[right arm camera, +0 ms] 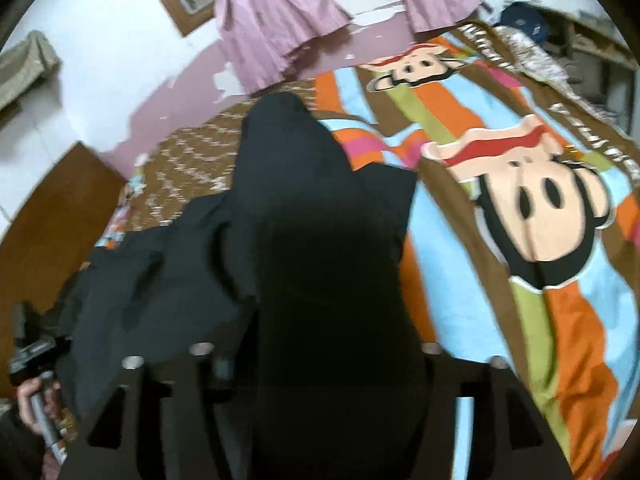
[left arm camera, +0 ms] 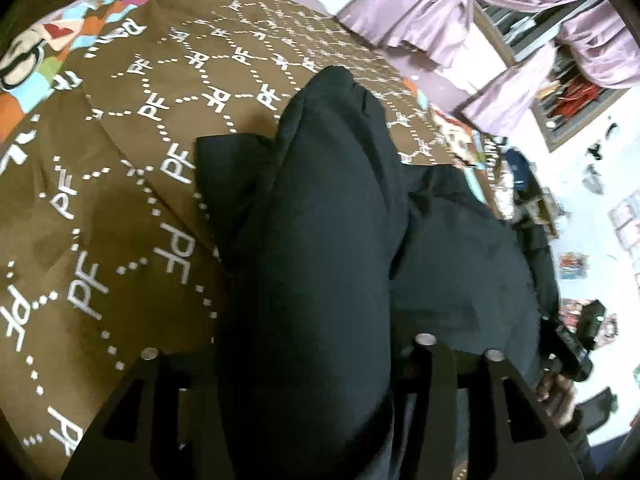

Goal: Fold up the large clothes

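Observation:
A large dark garment [left arm camera: 320,240] hangs bunched and lifted above the bed, stretched between both grippers. My left gripper [left arm camera: 316,364] is shut on one edge of it; the cloth drapes over the fingertips and hides them. In the right wrist view the same garment [right arm camera: 320,240] bulges up from my right gripper [right arm camera: 320,364], which is shut on another edge, its tips also covered. A lower fold of the garment [right arm camera: 160,280] sags toward the left gripper [right arm camera: 36,352], held by a hand [right arm camera: 28,396]. The right gripper [left arm camera: 576,344] shows at the right edge of the left wrist view.
The bed carries a brown bedspread with white "PF" lettering [left arm camera: 120,140] and a striped monkey-print part [right arm camera: 520,200]. Purple curtains [left arm camera: 440,8] hang at a window on the far wall. A brown wooden panel [right arm camera: 48,220] stands at the left, and clutter [right arm camera: 520,24] lies at the bed's far corner.

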The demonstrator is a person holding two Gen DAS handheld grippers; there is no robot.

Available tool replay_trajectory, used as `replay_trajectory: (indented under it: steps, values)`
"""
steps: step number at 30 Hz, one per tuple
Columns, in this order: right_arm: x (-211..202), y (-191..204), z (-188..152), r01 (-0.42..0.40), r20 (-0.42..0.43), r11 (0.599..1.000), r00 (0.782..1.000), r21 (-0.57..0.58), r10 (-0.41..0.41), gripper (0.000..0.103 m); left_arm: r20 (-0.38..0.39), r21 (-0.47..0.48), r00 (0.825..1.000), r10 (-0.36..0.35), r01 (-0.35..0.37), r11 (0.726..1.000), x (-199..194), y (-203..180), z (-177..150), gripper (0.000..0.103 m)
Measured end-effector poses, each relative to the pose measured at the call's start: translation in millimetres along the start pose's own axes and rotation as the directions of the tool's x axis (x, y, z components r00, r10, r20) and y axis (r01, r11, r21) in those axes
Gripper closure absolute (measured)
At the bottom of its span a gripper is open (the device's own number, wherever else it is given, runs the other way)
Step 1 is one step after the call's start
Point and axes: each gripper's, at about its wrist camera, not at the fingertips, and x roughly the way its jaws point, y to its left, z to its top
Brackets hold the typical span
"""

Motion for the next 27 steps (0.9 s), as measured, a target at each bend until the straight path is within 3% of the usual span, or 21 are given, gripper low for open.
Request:
replay_trajectory:
  steps: [3,7,11,15,19,23,27]
  values:
    - [-12.2,1.9,-2.1,0.089,0.052,0.996,0.995,0.004,-0.089,0.029,-0.005,-0.010,0.997,0.071,-0.071,0.997,3.8,-3.5,-1.8,0.044]
    - [-32.8,11.0,-3.6,0.127,0.115,0.992,0.986,-0.023,-0.124,0.022,0.008,0.000,0.989,0.146,-0.146,0.989,-3.5,-10.1,-7.5,0.034]
    - [-48.0,23.3,-9.0,0.093,0.119,0.995,0.989,-0.032,-0.089,0.018,0.073,0.022,0.980,0.185,-0.187,0.982,-19.5,-26.6,-14.5,0.007]
    - [-63.5,38.5,-18.5,0.054,0.132,0.998,0.990,-0.033,-0.049,0.017,0.115,0.085,0.978,0.176,-0.186,0.979,-33.3,-50.3,-30.0,0.006]
    - [-82.5,55.5,-29.8,0.025,0.147,0.999,0.989,-0.045,-0.018,0.004,0.178,0.072,0.973,0.148,-0.163,0.984,-48.3,-68.7,-38.1,0.003]
    - [-101.6,72.0,-39.4,0.003,0.158,0.997,0.987,-0.080,0.010,0.000,0.232,0.055,0.959,0.165,-0.182,0.982,-66.7,-82.7,-43.3,0.002]
    - [-113.7,86.1,-47.0,-0.004,0.156,0.993,0.988,-0.114,0.022,0.000,0.281,0.096,0.945,0.169,-0.202,0.975,-90.2,-95.1,-47.9,0.002]
